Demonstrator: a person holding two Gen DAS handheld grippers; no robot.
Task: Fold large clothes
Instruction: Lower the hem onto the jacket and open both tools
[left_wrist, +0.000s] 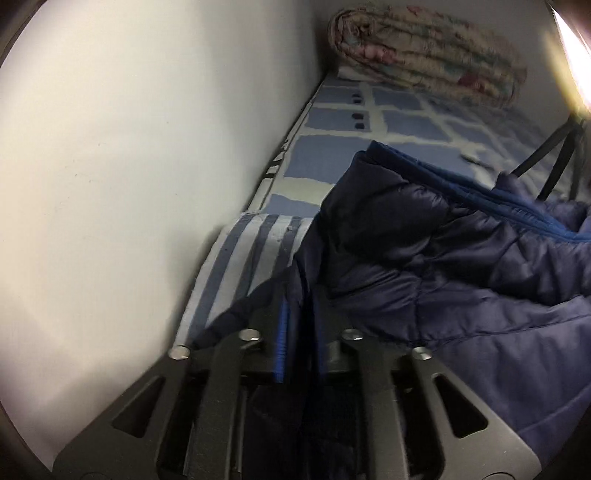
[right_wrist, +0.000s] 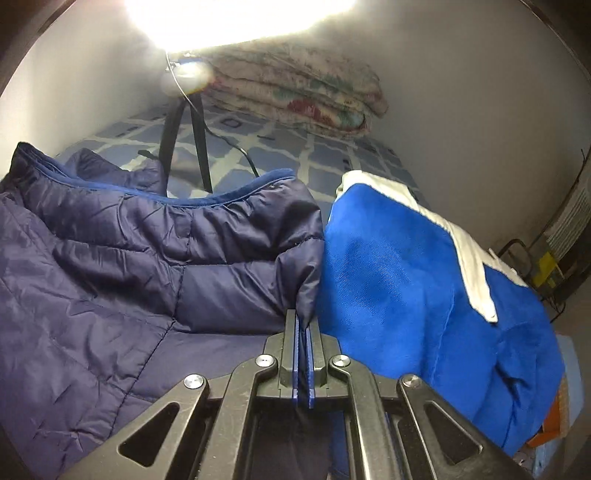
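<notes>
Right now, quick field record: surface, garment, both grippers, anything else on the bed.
surface: bed with blue checked sheet, against a white wall
garment: navy quilted jacket, rumpled, lighter blue lining at its edge
right gripper: shut on a fold of the jacket
left gripper: jaws slightly apart, jacket fabric between them; grip not clear
beside jacket: bright blue garment with white patch, on its right in the right wrist view
far end: folded floral quilt
also: black tripod legs standing on the bed
</notes>
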